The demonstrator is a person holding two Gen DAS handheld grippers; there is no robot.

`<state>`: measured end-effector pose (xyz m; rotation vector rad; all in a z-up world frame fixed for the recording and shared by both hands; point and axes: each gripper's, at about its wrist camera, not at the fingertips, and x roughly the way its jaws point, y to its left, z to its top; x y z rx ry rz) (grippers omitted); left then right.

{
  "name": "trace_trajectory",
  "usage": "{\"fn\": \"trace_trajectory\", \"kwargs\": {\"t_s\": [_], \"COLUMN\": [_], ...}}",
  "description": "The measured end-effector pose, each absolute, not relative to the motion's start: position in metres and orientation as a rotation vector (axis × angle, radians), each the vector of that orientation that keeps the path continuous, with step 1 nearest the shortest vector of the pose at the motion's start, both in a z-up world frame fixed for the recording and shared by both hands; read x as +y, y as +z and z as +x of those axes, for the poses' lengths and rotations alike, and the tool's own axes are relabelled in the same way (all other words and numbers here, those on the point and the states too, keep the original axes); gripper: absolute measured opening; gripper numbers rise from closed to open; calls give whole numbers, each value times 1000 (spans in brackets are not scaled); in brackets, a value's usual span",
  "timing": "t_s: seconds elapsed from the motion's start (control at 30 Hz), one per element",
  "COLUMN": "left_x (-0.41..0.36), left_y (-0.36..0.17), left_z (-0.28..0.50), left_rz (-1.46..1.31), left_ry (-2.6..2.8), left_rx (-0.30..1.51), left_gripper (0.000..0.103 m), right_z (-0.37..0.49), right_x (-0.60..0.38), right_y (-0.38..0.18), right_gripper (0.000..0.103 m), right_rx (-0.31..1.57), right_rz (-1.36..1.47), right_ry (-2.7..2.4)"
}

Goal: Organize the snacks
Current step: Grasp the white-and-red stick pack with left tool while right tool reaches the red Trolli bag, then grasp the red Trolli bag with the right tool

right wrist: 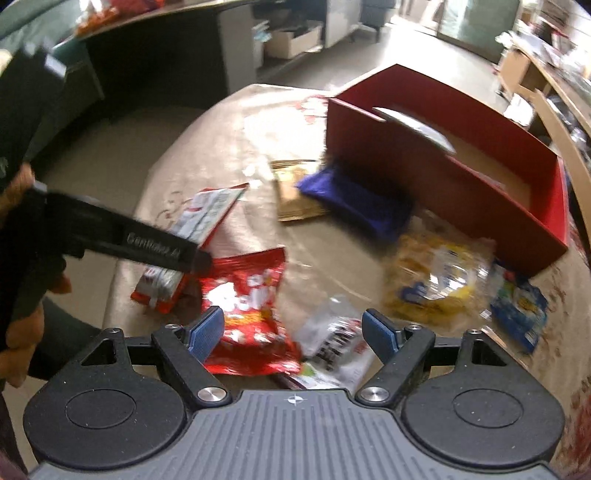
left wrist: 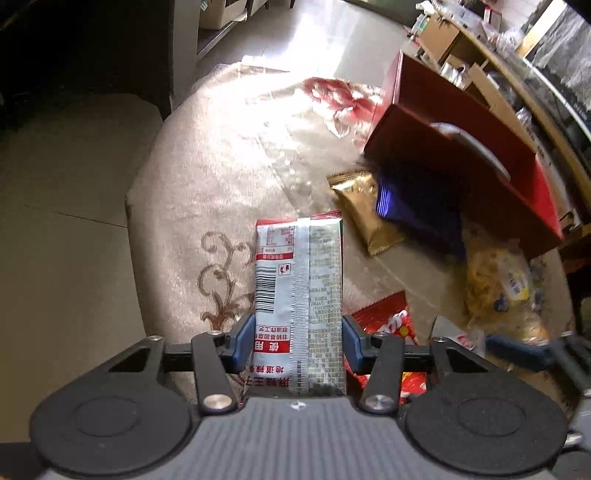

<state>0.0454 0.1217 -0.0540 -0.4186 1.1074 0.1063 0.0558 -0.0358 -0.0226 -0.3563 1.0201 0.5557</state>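
Observation:
My left gripper (left wrist: 298,338) is shut on a silver and red snack packet (left wrist: 299,295), held above the table with its back facing me; the same packet (right wrist: 199,225) and the left gripper's body (right wrist: 122,240) show in the right wrist view at the left. My right gripper (right wrist: 293,332) is open and empty, low over a red snack bag (right wrist: 247,310) and a clear wrapped snack (right wrist: 332,339). A red cardboard box (right wrist: 443,170) stands open at the back right. A gold packet (left wrist: 365,210) and a dark blue packet (right wrist: 358,201) lie in front of the box.
A yellow bag of snacks (right wrist: 436,277) and a blue packet (right wrist: 521,310) lie at the right by the box. The round table has a beige patterned cloth (left wrist: 221,166). Shelves and cardboard boxes (left wrist: 439,33) stand beyond the table.

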Motion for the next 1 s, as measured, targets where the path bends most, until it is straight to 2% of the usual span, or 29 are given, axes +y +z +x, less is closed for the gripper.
{"fn": "trace_trajectory", "kwargs": {"t_s": [0.27,0.33,0.43,0.53,0.7,0.77,0.83,1.0], "left_x": [122,121,116,109,104,105,102,101], "left_y": [-63,-67,-68,-69,-69,-68,-68,-66], "left_z": [50,51,53,56,55,54,53,47], "left_rz": [-438,-437,-413,-381,-351,-349,-319,-324], "left_ry": [92,94,95,98,97,99,110,89], "left_rx": [1137,1149,1151,1157,1155,1155,1154,1157], "left_gripper": [50,51,53,59,60,59,50,40], "right_z": [66,67,60,55,58,55,54,47], "right_x": [-3,1,8,10,5,0,-7,-27], "right_y": [-49,-54,-66,-64,-60,-58,-55,-40], "right_gripper": [86,82,85,77,68,64,62,59], "right_rx": [1072,1102,1106,1081,1094,1097,1100,1072], "right_rz": [-409,-391,-475,-486,-444,-437,-425,-375], "right_ry": [595,606,584,595,587,588,580,550]}}
